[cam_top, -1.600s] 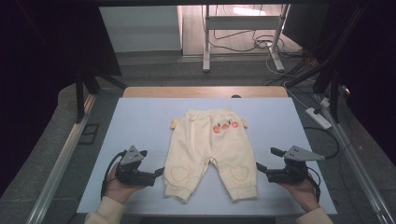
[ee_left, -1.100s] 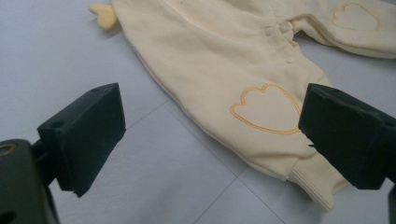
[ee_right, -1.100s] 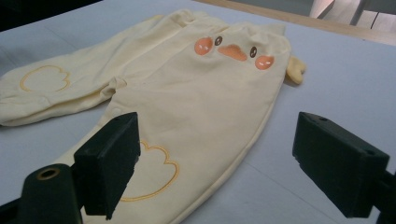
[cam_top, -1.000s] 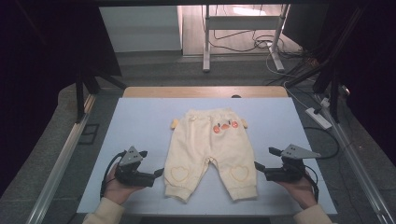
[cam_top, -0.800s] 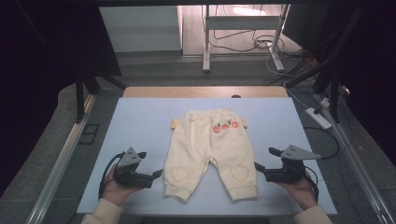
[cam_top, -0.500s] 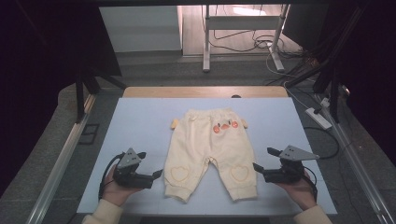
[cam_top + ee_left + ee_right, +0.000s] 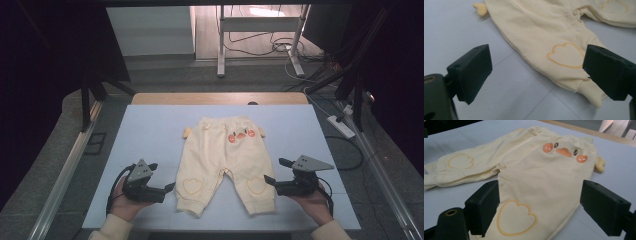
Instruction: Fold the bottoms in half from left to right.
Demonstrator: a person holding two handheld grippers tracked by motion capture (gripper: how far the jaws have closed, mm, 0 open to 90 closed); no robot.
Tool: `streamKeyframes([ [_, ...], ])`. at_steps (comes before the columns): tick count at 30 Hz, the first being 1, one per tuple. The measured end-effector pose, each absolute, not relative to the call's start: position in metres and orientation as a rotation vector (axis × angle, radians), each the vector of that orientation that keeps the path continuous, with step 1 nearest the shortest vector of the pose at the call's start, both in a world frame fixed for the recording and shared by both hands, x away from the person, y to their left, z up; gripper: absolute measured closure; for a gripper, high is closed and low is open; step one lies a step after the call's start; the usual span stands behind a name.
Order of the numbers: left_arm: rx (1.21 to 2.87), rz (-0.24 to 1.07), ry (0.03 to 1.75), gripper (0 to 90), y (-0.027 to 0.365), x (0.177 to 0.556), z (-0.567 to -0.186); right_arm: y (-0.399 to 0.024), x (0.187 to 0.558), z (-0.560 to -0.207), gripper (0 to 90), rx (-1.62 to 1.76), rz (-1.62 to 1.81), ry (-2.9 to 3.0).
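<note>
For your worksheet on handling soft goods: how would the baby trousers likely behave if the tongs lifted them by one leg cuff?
The trousers would probably flop and drape, since they lie flat as soft, creased cloth. They look light for their size, being thin knit. Pushed, they would likely bunch on the table rather than slide whole; they cannot roll or tip.

High cam sits above the near edge of the table (image 7: 150, 125), looking fwd and down, far enough back to get the whole top plus floor beyond the far edge. Left gripper (image 7: 169, 188) cam rides low near the near-left corner, aimed across twd the right, v close to the surface, own jaws wide apart at the bottom of frame. Right gripper (image 7: 270, 180) cam is same deal from the near-right side, aimed twd the far-left. All 3 share the baby pants (image 7: 225, 155) mid-table; each gripper cam gets the heart patch (image 7: 565, 55) on its own side, seen up close.
</note>
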State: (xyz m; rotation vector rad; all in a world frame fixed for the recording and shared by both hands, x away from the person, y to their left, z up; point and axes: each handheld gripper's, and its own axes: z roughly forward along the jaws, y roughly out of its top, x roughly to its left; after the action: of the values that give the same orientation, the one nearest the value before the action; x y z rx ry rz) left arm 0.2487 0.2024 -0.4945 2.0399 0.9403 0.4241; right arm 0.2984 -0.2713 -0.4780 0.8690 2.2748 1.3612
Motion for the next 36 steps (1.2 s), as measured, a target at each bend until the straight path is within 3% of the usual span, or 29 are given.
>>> streamKeyframes([
  [36, 2.052, 0.395, 0.944, 9.0, 0.198, 0.258, -0.499, -0.185, 0.292, -0.492, 19.0, 0.7, 1.398, 2.446],
])
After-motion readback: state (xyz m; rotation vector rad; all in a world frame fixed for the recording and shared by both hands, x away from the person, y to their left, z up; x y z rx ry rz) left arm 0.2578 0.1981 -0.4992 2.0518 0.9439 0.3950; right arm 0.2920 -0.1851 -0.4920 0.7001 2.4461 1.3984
